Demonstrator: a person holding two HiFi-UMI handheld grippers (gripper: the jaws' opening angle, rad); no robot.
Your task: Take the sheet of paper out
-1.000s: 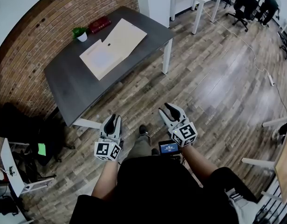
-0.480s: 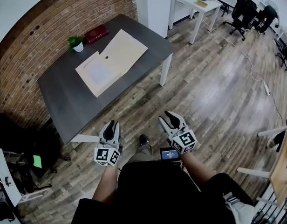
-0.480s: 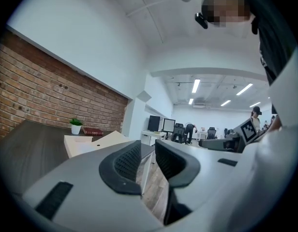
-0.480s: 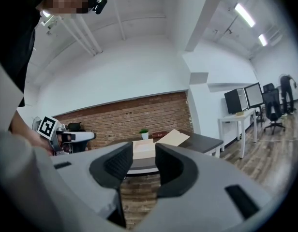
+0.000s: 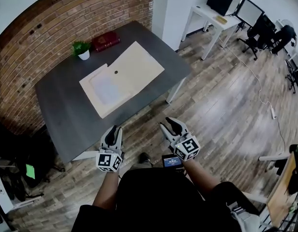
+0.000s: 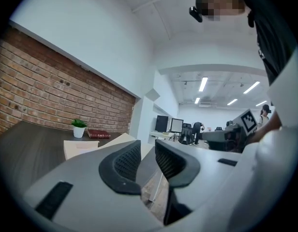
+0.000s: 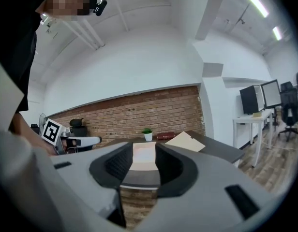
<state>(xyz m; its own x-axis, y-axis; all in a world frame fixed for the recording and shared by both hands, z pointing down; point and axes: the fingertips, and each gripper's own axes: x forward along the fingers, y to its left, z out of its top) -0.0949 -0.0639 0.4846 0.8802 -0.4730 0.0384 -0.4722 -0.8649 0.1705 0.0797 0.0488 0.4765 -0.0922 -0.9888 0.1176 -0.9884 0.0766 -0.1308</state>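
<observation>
A beige folder lies open on the dark table, with a paler sheet of paper on its near-left half. Both grippers hang in front of the person's body, short of the table's near edge and touching nothing. The left gripper is open and empty, and so is the right gripper. The left gripper view shows the folder far beyond the jaws. In the right gripper view the folder appears through the gap between the jaws, its raised flap to the right.
A small potted plant and a red book stand at the table's far edge by the brick wall. A white desk with monitors and office chairs are at the back right. Dark bags lie left of the table.
The person has stepped toward the table, so the table and folder now lie nearer and more central. Both grippers stay open and empty in front of the body.
</observation>
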